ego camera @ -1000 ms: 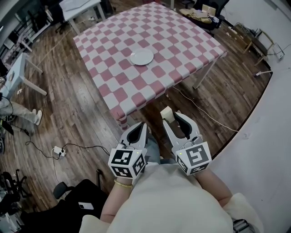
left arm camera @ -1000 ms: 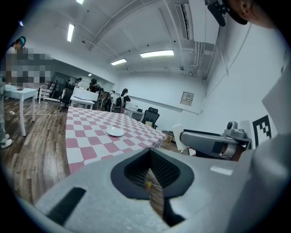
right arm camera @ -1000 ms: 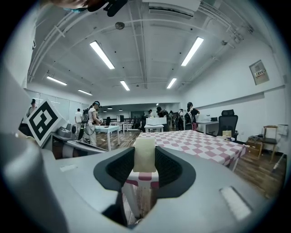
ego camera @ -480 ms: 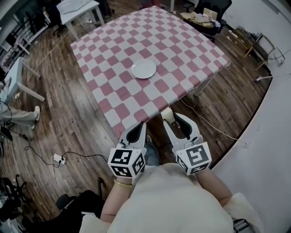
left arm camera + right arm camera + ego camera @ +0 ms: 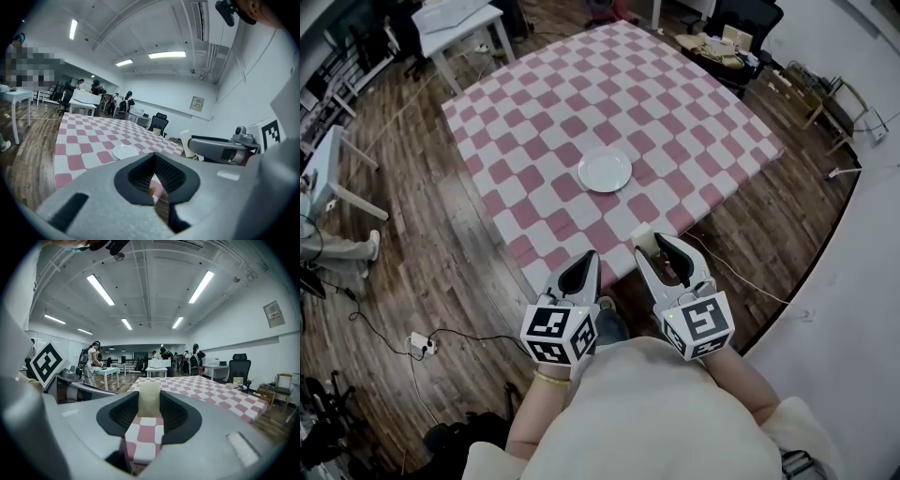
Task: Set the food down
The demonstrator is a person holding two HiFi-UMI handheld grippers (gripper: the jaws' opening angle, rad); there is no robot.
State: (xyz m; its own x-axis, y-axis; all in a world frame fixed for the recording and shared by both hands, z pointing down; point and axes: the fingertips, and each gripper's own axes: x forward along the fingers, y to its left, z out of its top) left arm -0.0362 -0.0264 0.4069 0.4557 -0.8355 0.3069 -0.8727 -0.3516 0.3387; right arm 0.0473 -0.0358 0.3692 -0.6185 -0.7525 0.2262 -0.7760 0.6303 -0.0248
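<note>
The food (image 5: 149,397), a pale block, is seen clamped at its flat sides by the right gripper (image 5: 652,247), at the near edge of the checked surface (image 5: 675,103). It is judged light, soft and easily crushed. The plate (image 5: 605,171) is spotted at 11 o'clock. The left gripper (image 5: 581,268) is closed on nothing.

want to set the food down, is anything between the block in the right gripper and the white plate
Nothing visible. The pale food block, clamped in the right gripper, is by the near edge of the checked cloth; only bare cloth lies between it and the plate. The left gripper sits aside.
</note>
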